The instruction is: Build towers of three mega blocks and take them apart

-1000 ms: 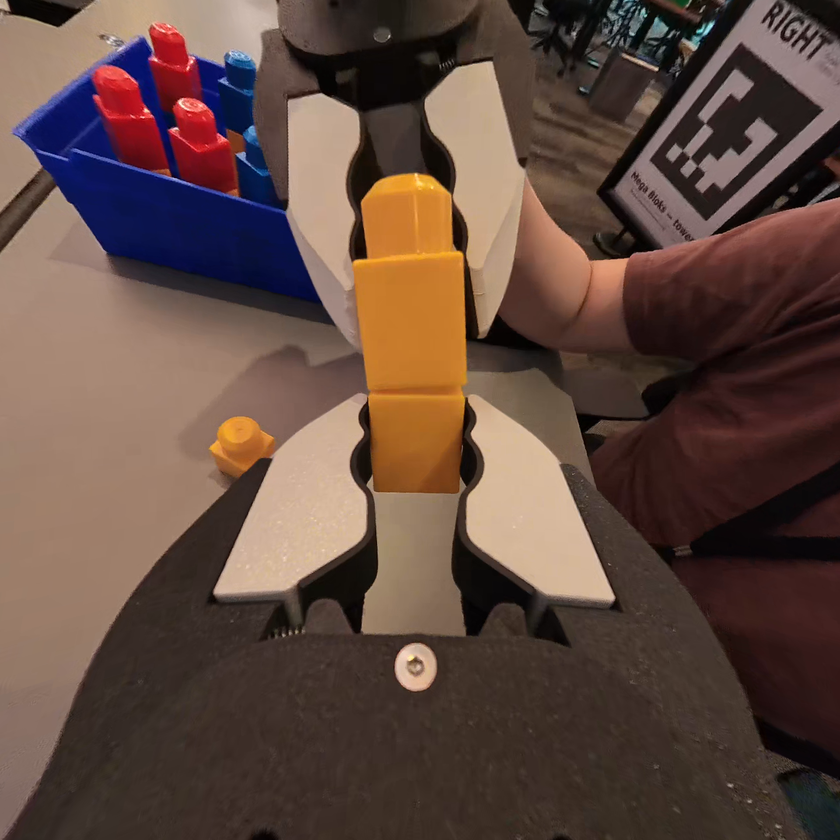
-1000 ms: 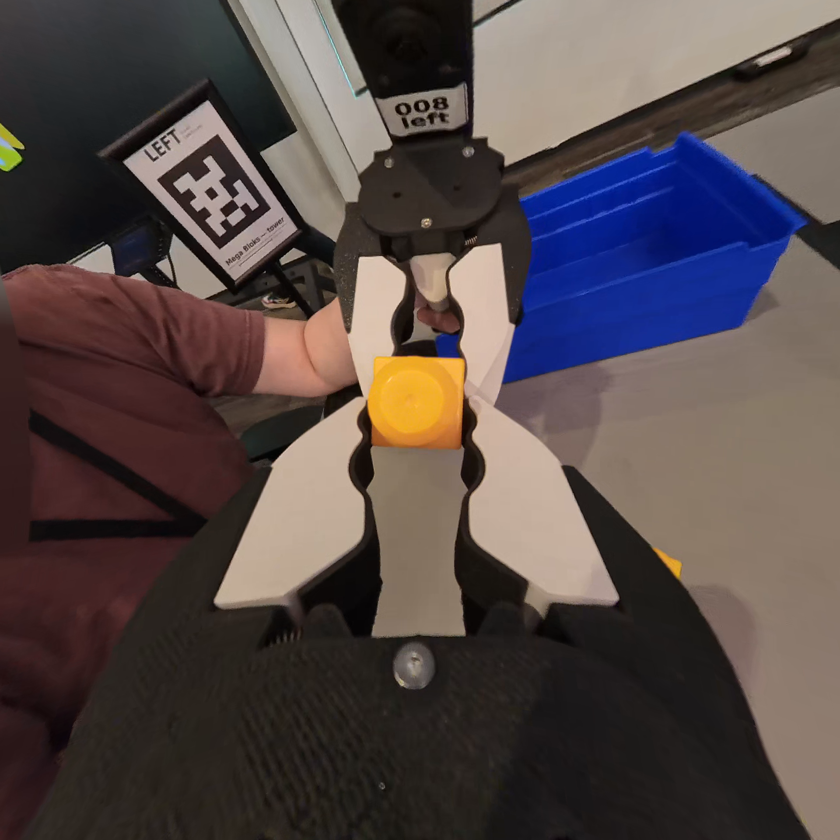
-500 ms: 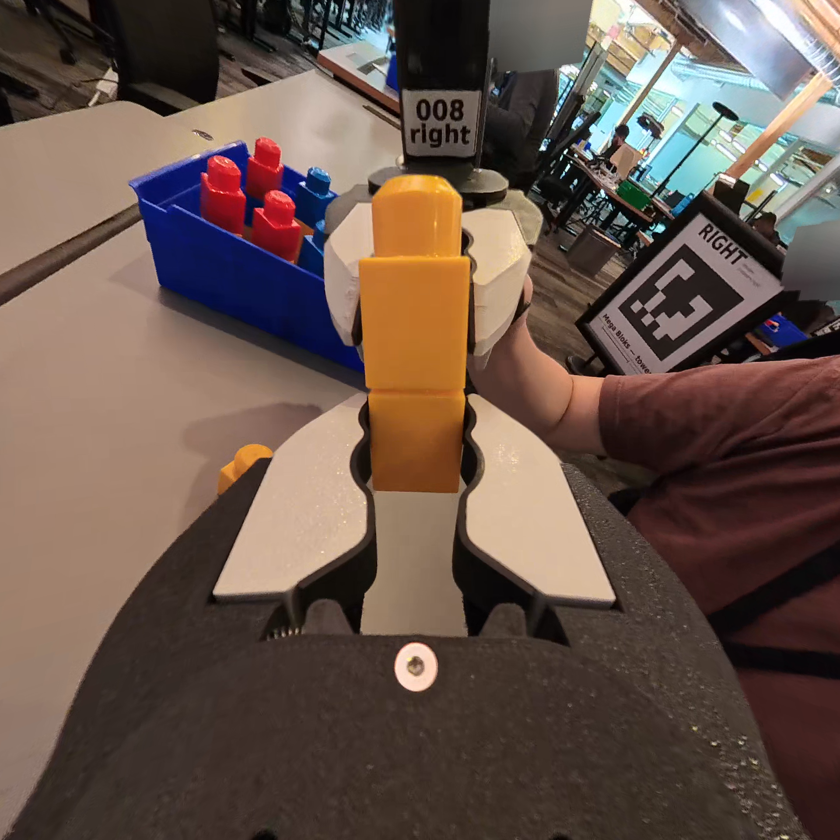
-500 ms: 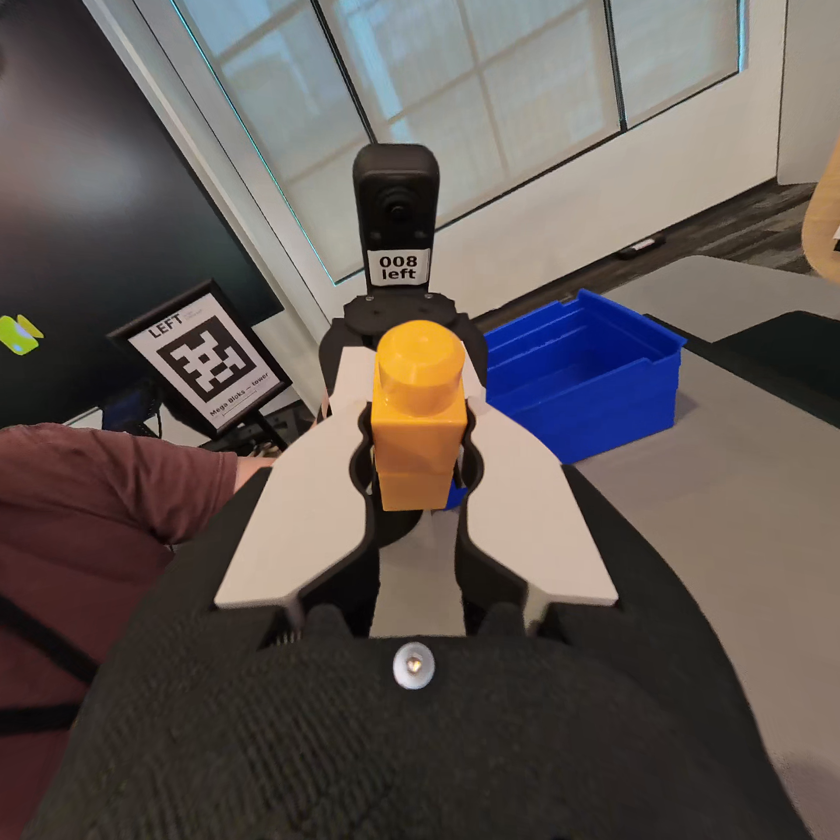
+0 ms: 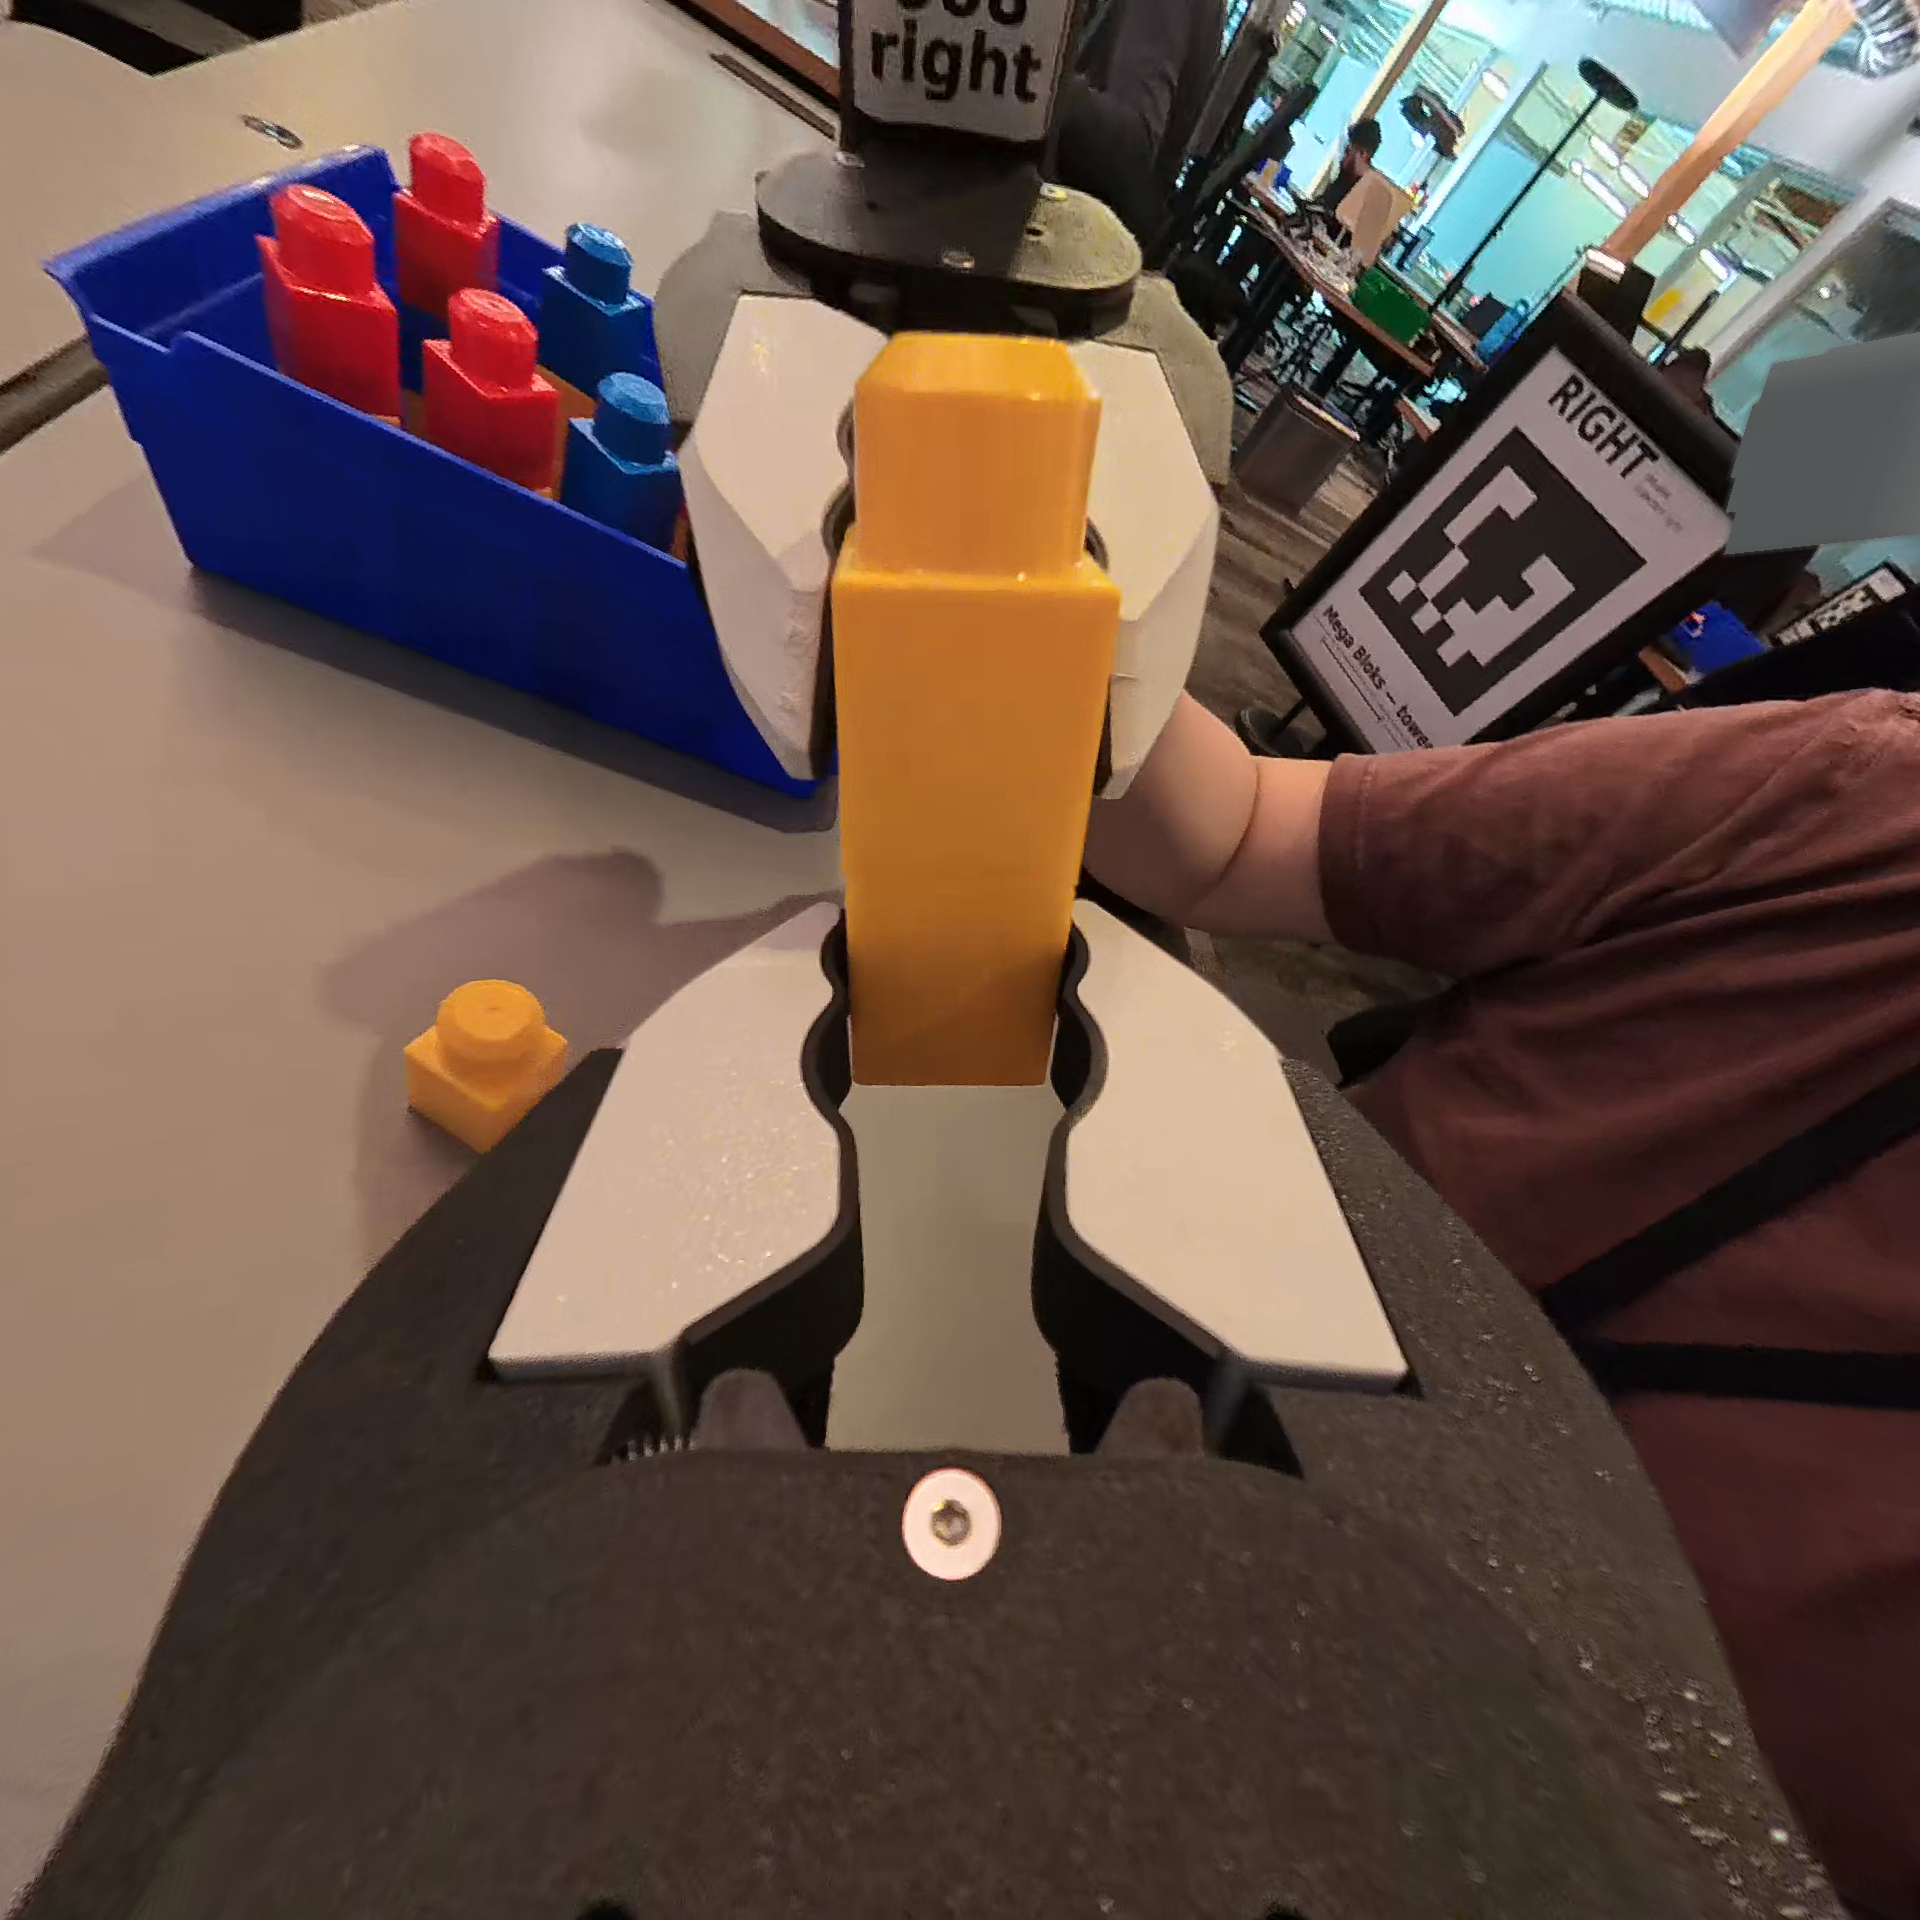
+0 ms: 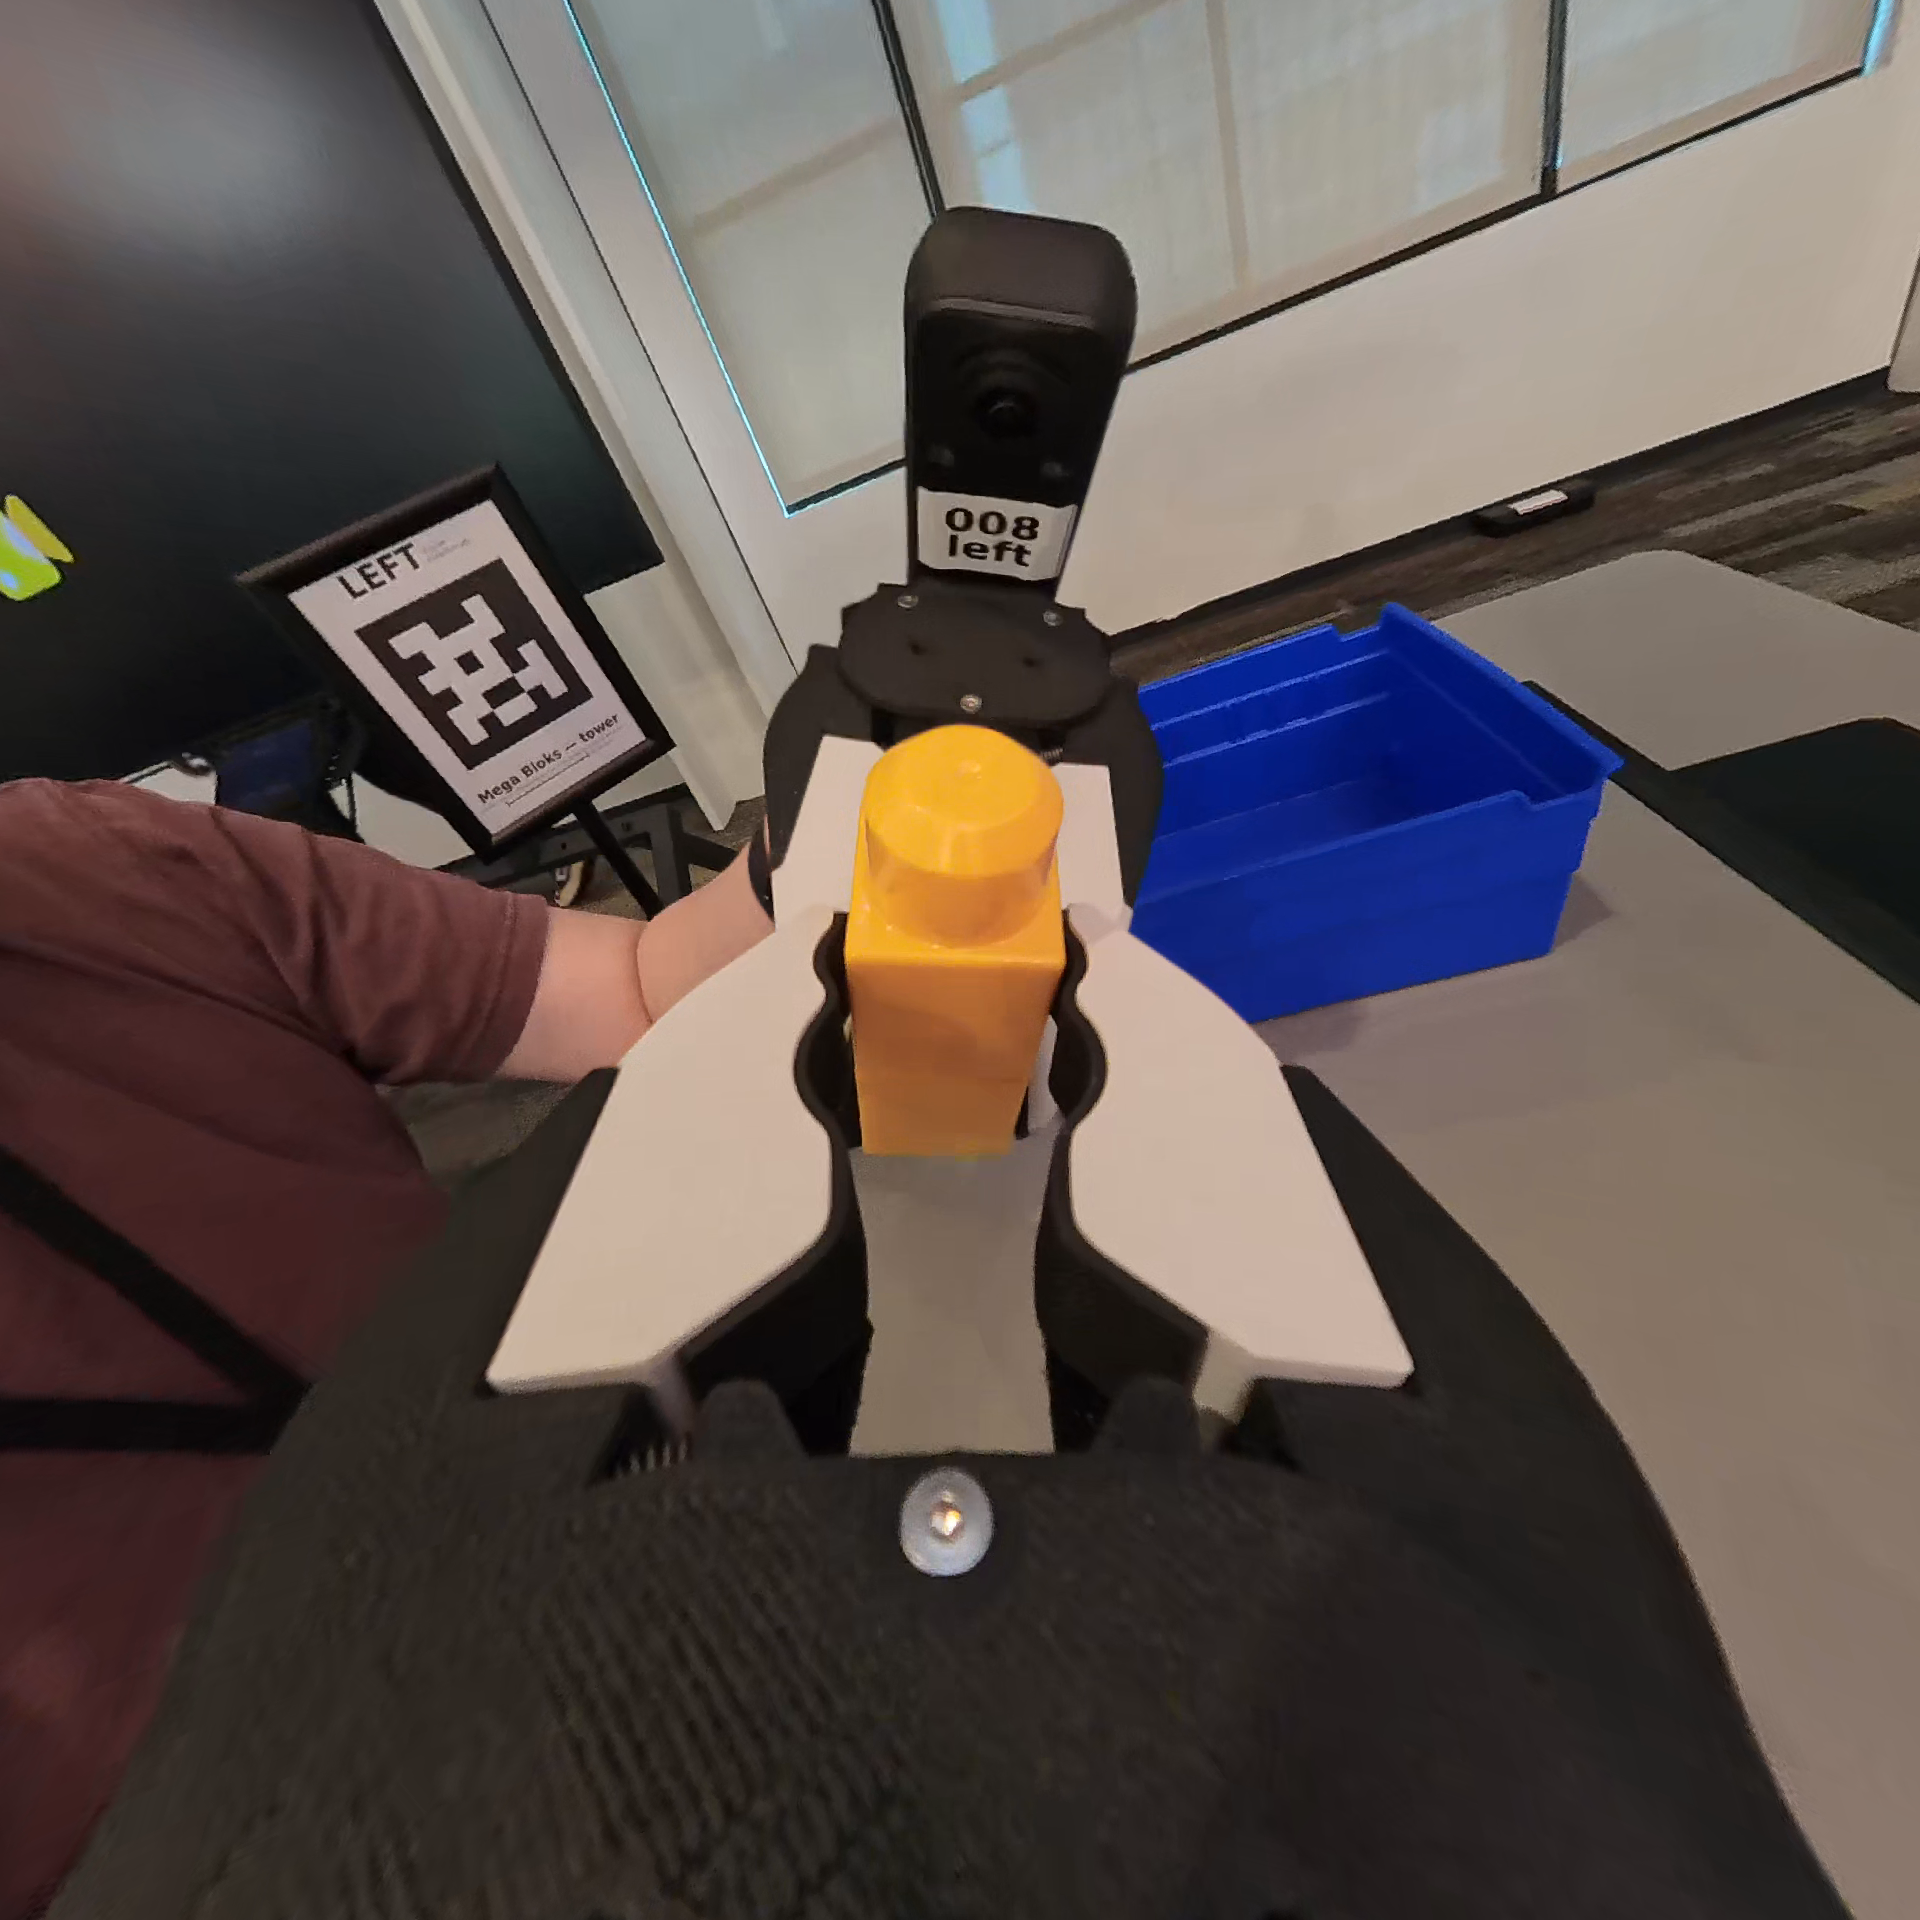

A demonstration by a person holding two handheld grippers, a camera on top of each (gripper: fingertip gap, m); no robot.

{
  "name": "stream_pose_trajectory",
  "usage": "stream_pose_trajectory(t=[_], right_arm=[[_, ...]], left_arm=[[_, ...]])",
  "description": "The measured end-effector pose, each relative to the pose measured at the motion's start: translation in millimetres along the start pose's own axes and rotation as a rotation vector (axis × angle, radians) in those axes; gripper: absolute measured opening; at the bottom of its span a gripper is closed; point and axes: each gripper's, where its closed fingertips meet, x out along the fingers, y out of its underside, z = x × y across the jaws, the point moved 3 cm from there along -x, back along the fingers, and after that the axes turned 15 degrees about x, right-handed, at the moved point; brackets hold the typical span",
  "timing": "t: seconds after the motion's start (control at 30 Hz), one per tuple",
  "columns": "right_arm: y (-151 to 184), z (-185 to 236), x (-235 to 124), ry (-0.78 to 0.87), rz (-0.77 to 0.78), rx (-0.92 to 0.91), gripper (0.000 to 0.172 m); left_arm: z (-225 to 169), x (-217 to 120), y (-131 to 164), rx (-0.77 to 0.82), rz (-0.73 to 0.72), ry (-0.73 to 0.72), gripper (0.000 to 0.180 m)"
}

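Two yellow mega blocks are joined in a short stack held in the air between both grippers. In the left wrist view my left gripper [image 5: 951, 935] is shut on the lower yellow block [image 5: 948, 987]. The right gripper [image 5: 961, 769] comes in from the far side and is shut on the upper yellow block [image 5: 971, 707], whose stud points up. In the right wrist view my right gripper [image 6: 951, 935] presses both pads on the upper block [image 6: 956, 997], with the left gripper's fingers [image 6: 821, 821] just behind it. A third yellow block [image 5: 483, 1060] lies loose on the table.
A blue bin [image 5: 416, 561] with several red and blue blocks stands at the table's far left. An empty blue bin [image 6: 1351, 883] stands on the table [image 6: 1558, 1143] in the right wrist view. A person's arm [image 5: 1226, 842] and maroon shirt are close by. Framed marker signs [image 5: 1507, 561] stand off the table. Left tips to right tips: about 4 cm.
Both grippers have swung the joined yellow stack from lying flat to pointing upward and lifted it. Both grasps hold unchanged. The loose yellow block has not moved.
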Motion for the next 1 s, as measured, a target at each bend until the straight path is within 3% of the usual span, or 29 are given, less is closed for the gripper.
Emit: stream_pose_trajectory(t=[0.27,0.9,1.0], right_arm=[[3.0,-3.3,1.6,-0.017,0.009,0.023,0.037],[0.0,-19.3,7.0,0.038,-0.085,0.074,0.037],[-8.9,-9.0,3.1,-0.004,-0.123,0.013,0.038]], left_arm=[[0.9,6.9,4.3,-0.017,0.013,0.031,0.035],[16.3,-12.6,5.2,-0.067,-0.002,-0.080,0.035],[11.8,-17.3,-5.6,-0.063,-0.083,-0.038,0.035]])
